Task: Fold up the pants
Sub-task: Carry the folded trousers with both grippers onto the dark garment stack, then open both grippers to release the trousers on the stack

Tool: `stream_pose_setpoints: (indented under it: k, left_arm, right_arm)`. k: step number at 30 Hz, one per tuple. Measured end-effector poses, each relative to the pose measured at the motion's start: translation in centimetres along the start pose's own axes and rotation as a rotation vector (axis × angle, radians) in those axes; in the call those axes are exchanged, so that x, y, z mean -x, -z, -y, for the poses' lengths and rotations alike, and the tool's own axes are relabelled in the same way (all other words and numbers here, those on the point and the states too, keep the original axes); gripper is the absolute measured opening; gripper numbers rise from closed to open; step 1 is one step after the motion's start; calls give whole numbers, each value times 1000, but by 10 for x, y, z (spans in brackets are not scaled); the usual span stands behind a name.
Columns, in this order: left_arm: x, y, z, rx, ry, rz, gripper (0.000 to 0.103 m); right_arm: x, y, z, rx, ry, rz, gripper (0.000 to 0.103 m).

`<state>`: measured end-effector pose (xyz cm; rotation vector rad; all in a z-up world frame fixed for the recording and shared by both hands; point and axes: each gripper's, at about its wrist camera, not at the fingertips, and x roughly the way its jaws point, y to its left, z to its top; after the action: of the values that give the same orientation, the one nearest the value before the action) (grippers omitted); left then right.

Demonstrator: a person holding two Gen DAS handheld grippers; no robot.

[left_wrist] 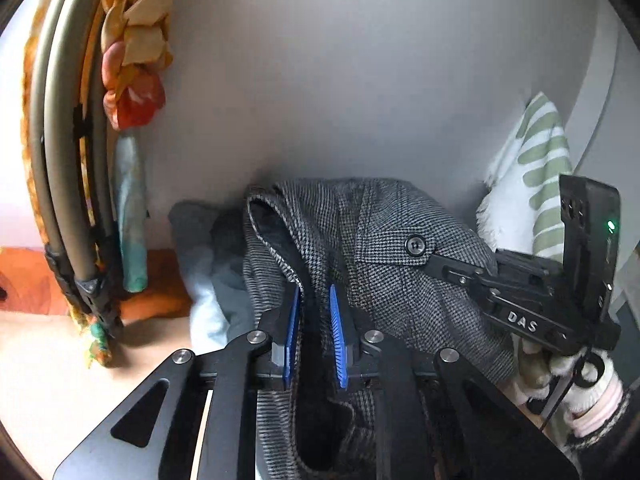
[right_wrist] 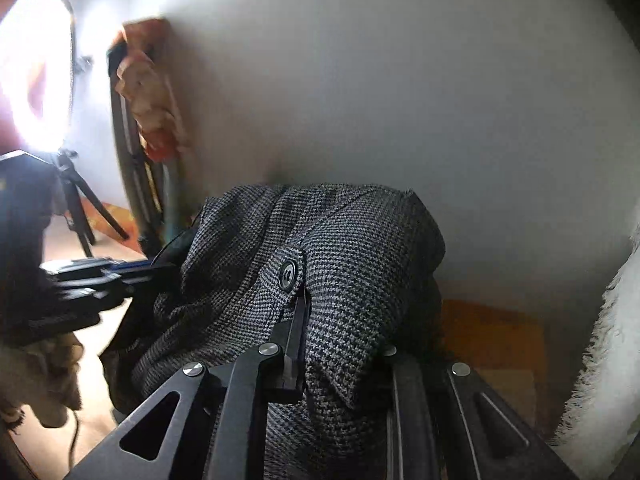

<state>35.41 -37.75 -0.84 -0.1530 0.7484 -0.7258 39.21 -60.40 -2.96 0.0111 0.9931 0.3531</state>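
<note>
The grey houndstooth pants (left_wrist: 376,248) hang bunched in front of a pale wall, a black button (left_wrist: 415,245) on the waistband. My left gripper (left_wrist: 315,294) has its blue pads closed on a fold of the fabric. My right gripper (left_wrist: 440,262) reaches in from the right and grips the waistband next to the button. In the right wrist view the pants (right_wrist: 340,264) drape over my right gripper (right_wrist: 320,312); its left finger (right_wrist: 294,328) shows below the button (right_wrist: 287,275), the right finger is hidden under cloth. The left gripper (right_wrist: 132,270) holds the pants' left edge.
A folded chair frame (left_wrist: 64,160) with orange and yellow cloths (left_wrist: 132,40) leans at the left. A light blue garment (left_wrist: 204,264) lies behind the pants. A green-striped white towel (left_wrist: 536,172) stands at the right. A tripod (right_wrist: 80,208) stands by the bright window.
</note>
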Motion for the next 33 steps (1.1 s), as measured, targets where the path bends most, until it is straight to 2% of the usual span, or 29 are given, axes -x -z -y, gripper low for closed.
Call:
stream_pose_setpoints:
  k: [5,9,10,17,23,28,33]
  left_arm:
    - [6,-3,9,-29,-32,9,13]
    - [15,-1,9,-28,-37,8,13]
    - [16,-2,9,-28,-37,5,13]
    - [37,3,18,-52,-41,-1,14]
    - [68,12,28,-84,-53,-3,14]
    - [97,25,32,-92,-63,-5,14]
    - [124,43,42,-107,-74,-7,18]
  right_arm:
    - [-7,-1,4,-38,45,-36,36]
    - [-2,-5,2,-47,124,-43,60]
    - [1,-5,3,-62,137,-41,63]
    - [21,5,11,-118,180,-61,66]
    - [32,31,15,-160,203,-92,67]
    - [44,55,9,-179,214,-101,67]
    - [69,64,-2,-185,237,-87,68]
